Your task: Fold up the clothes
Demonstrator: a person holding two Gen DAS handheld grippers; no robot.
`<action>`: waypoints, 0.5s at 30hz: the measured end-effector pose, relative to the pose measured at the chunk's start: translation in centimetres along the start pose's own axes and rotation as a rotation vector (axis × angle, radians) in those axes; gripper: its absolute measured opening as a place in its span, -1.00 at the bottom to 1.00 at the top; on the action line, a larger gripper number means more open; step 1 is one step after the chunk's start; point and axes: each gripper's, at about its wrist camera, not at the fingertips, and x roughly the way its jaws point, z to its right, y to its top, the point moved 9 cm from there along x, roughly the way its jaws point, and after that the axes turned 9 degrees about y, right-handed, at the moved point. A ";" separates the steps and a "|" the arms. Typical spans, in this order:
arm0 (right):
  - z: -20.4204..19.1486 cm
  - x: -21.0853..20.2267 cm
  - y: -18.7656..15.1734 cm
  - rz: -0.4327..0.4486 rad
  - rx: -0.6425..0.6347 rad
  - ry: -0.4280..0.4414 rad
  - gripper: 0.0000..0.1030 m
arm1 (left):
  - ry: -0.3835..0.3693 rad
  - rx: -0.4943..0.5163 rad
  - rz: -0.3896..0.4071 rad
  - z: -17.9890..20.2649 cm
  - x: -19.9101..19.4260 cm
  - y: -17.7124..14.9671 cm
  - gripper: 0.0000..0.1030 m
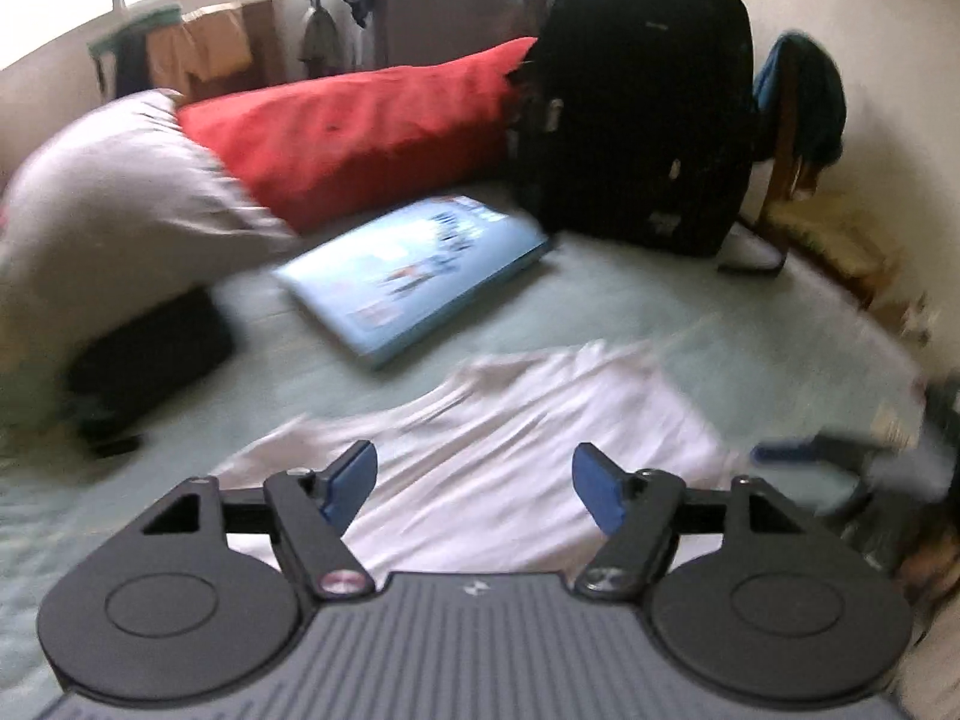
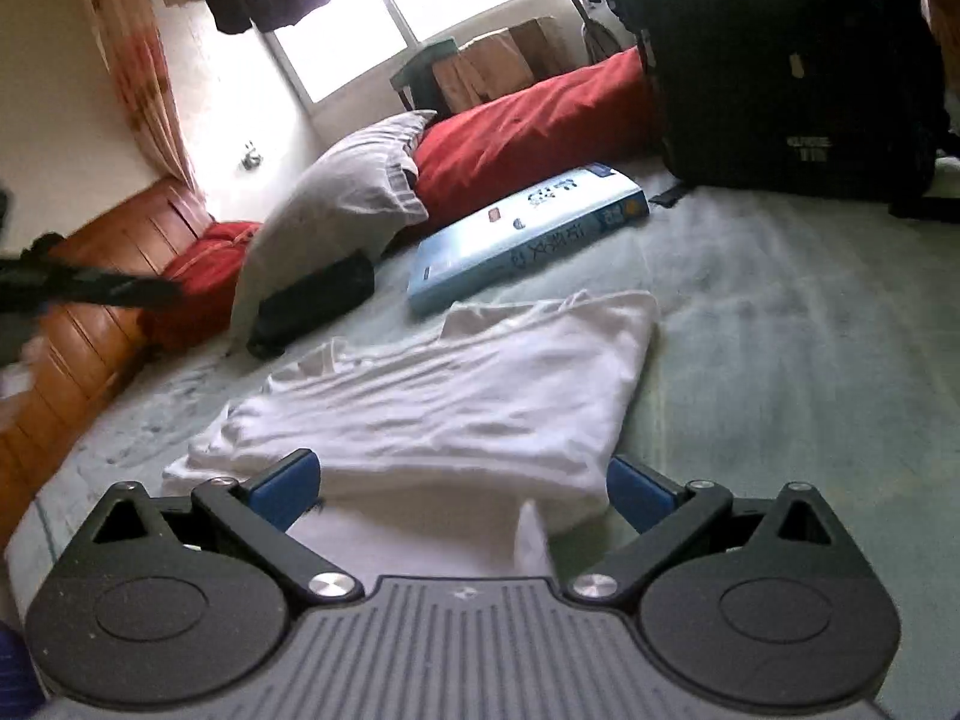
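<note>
The left gripper (image 1: 474, 489) hangs above the bed with its blue pads spread wide and nothing between them. The right gripper (image 2: 465, 495) also stands wide apart, its pads (image 2: 288, 489) on either side of the near edge of the white shirt (image 2: 444, 396) without pressing it. The shirt lies partly folded on the pale green sheet (image 2: 780, 360). Beyond it rest a light blue book (image 2: 522, 234), a black pouch (image 2: 312, 306), a grey pillow (image 2: 342, 204), a red cushion (image 2: 528, 126) and a black backpack (image 2: 780, 60).

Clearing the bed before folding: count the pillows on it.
3. A grey pillow leans by the book, a long red pillow lies behind it, and a smaller red one sits at the wooden edge. Others may be hidden.
</note>
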 end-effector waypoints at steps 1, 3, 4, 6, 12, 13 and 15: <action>-0.7 -0.5 -0.2 -0.011 -0.009 0.002 1.00 | 0.023 0.010 -0.005 -1.0 -1.3 -1.0 0.55; -3.0 -1.8 -0.8 -0.037 -0.062 -0.006 1.00 | 0.025 0.013 -0.036 -2.3 -2.8 -3.4 0.65; -4.1 -2.4 -1.0 -0.050 -0.088 -0.010 1.00 | 0.024 0.012 -0.052 -2.8 -3.5 -4.7 0.65; -6.1 -3.3 -1.6 -0.071 -0.123 -0.009 1.00 | 0.001 -0.020 -0.078 -2.8 -3.7 -7.8 0.65; -11.0 -4.0 -4.5 -0.116 -0.127 0.005 1.00 | -0.153 -0.123 -0.255 0.8 0.3 -18.1 0.60; -11.6 -4.2 -5.0 -0.120 -0.123 0.004 1.00 | -0.162 -0.135 -0.286 1.2 0.8 -19.6 0.60; -12.7 -4.7 -6.1 -0.128 -0.113 0.002 1.00 | -0.182 -0.153 -0.276 1.3 0.6 -21.1 0.60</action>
